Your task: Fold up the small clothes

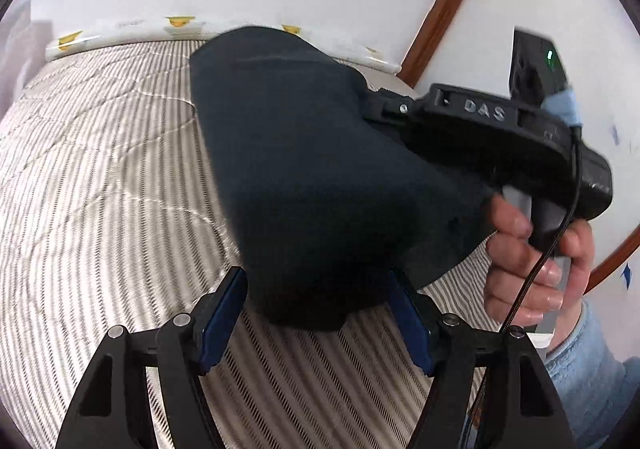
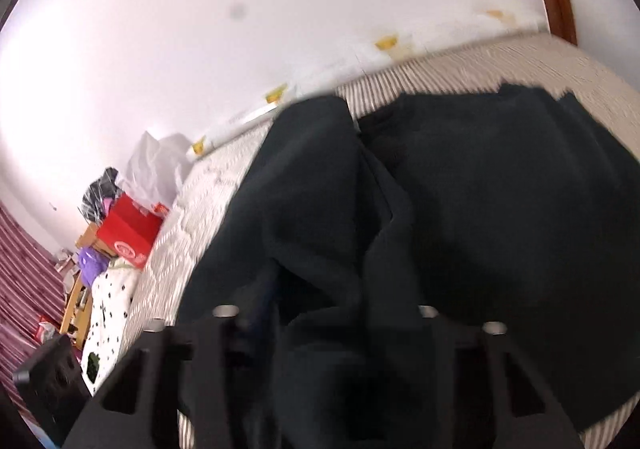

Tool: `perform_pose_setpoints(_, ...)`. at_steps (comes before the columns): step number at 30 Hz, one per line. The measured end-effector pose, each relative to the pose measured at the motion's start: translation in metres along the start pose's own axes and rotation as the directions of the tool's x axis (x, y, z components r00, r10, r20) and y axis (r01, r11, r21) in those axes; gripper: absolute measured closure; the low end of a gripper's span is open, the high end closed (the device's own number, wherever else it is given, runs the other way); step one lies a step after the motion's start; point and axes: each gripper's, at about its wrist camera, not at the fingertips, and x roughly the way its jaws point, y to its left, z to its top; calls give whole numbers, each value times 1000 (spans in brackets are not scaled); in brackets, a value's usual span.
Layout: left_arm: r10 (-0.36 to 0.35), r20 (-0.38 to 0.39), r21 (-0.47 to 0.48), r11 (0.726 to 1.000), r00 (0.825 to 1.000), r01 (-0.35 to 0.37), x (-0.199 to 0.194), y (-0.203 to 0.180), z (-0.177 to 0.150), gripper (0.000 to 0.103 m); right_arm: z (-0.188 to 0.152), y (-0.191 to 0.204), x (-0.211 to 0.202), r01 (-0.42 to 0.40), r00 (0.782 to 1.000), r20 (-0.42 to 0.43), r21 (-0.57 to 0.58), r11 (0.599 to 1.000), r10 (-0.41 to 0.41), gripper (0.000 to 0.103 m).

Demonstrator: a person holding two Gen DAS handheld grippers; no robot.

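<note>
A dark navy garment (image 1: 300, 169) hangs lifted over the striped bed (image 1: 100, 169). Its upper right part runs into the front of my right gripper (image 1: 376, 105), which a hand (image 1: 532, 273) holds at the right. My left gripper (image 1: 316, 319) is open, and its blue pads (image 1: 222, 313) flank the garment's lowest fold without pressing on it. In the right wrist view the same garment (image 2: 480, 189) is bunched between and draped over the fingers of my right gripper (image 2: 332, 329), hiding the pads; the rest spreads over the bed (image 2: 580, 61).
A white wall and a brown wooden door frame (image 1: 444, 5) stand behind the bed. A white roll with yellow prints (image 1: 176, 27) lies along the wall. Off the bed's left side are a red box (image 2: 128, 233), a white plastic bag (image 2: 156, 165) and a spotted cloth (image 2: 108, 301).
</note>
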Motion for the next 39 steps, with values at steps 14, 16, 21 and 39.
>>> perform_pose_setpoints(14,20,-33,131,991,999,-15,29,-47,13,34,32,-81,-114,336,911,265,-37,941,-315,93)
perform_pose_setpoints(16,15,-33,148,989,999,-10,33,-58,13,34,28,-106,-122,392,887,270,-16,920,-374,93)
perform_pose_setpoints(21,26,-24,178,984,999,-22,44,-81,13,46,9,-163,-114,378,904,188,66,924,-383,92)
perform_pose_setpoints(39,-5,72,42,999,997,2,26,-37,32,84,-2,-171,-84,388,912,45,235,891,-408,81)
